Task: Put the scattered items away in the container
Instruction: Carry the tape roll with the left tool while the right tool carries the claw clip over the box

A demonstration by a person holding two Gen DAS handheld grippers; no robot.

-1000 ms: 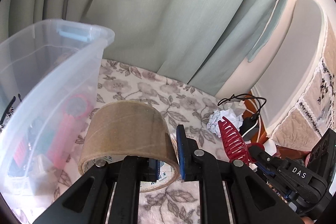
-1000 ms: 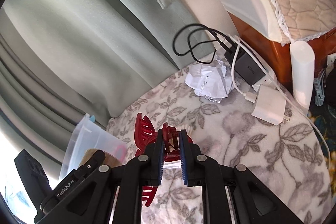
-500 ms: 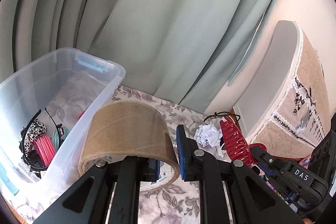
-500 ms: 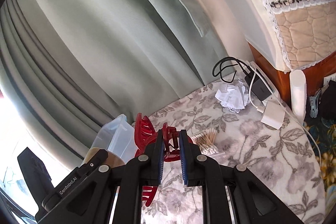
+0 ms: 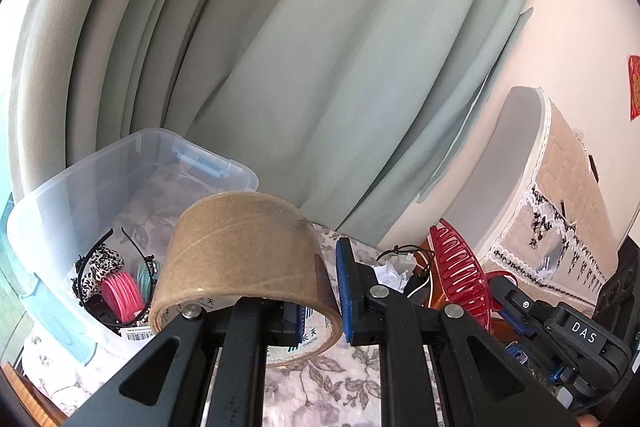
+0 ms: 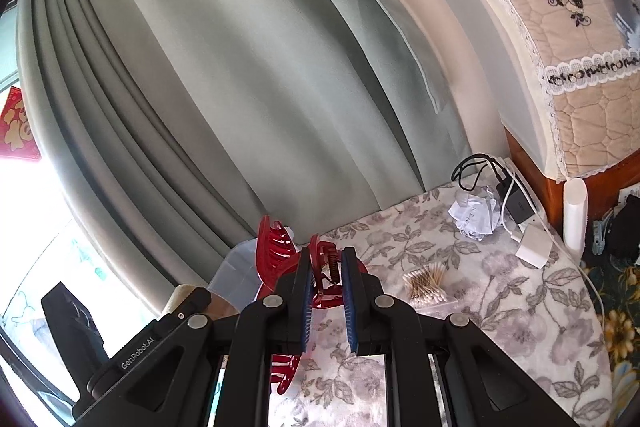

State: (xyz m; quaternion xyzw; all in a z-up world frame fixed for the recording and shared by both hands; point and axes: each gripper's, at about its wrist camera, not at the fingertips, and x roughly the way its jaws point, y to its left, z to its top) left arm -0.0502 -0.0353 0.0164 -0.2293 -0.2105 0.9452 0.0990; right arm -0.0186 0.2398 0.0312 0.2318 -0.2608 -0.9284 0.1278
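I hold the left gripper point(image 5: 322, 301) raised above the table, one finger inside the ring and one outside, clamped on the wall of the brown tape roll point(image 5: 244, 251), which hangs to the near right of the clear plastic container point(image 5: 100, 179). I hold the right gripper point(image 6: 326, 297) at a similar height to its right, clenched on the sprung hinge of the red hair claw point(image 6: 280, 259), whose toothed arms point up and left. The container stands at the far left of the table against the grey-green curtain point(image 5: 304, 59) and holds a leopard-print headband point(image 5: 98, 263) and pink hair ties point(image 5: 120, 293). The table carries a grey floral cloth point(image 6: 500, 311), soft and slightly napped. On it lie a bundle of cotton swabs point(image 6: 426, 281), a crumpled paper point(image 6: 474, 213) and a white charger point(image 6: 532, 245) with black cabling at the far right.
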